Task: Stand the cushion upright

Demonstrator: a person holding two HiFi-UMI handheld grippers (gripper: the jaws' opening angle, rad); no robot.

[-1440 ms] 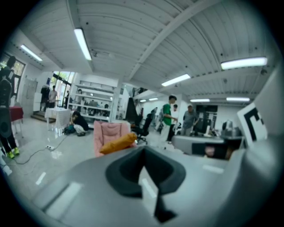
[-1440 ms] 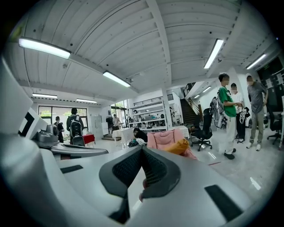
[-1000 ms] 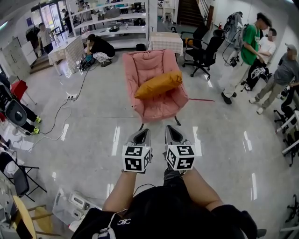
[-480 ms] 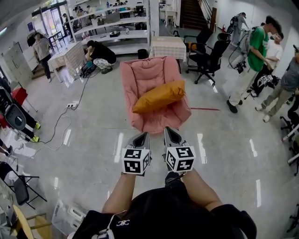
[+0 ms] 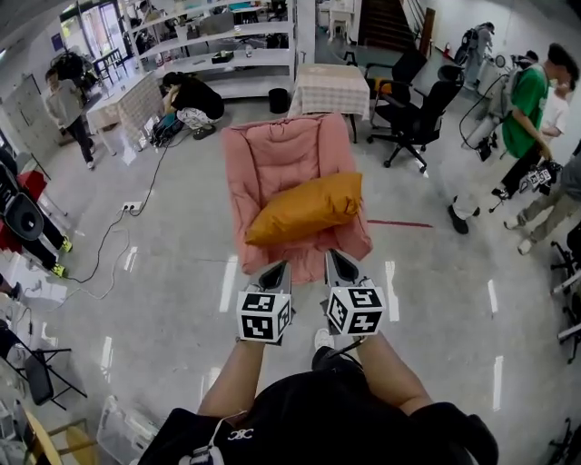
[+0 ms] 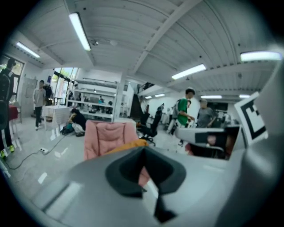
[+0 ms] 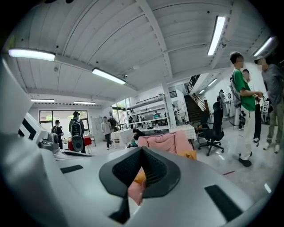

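Left gripper: jaws closed, nothing held.
Right gripper: jaws closed, nothing held, just beside the left.
Cushion: orange, lying slantwise on the seat of the pink chair, ahead of both sets of fingertips, untouched.
Hazards: closed jaws would likely push it sideways off the seat rather than grip it; soft filling may slump once stood, unless leaned on the backrest.

Glossy grey floor, white shelves at back, stairs top rt, black office chairs, tube lights overhead.
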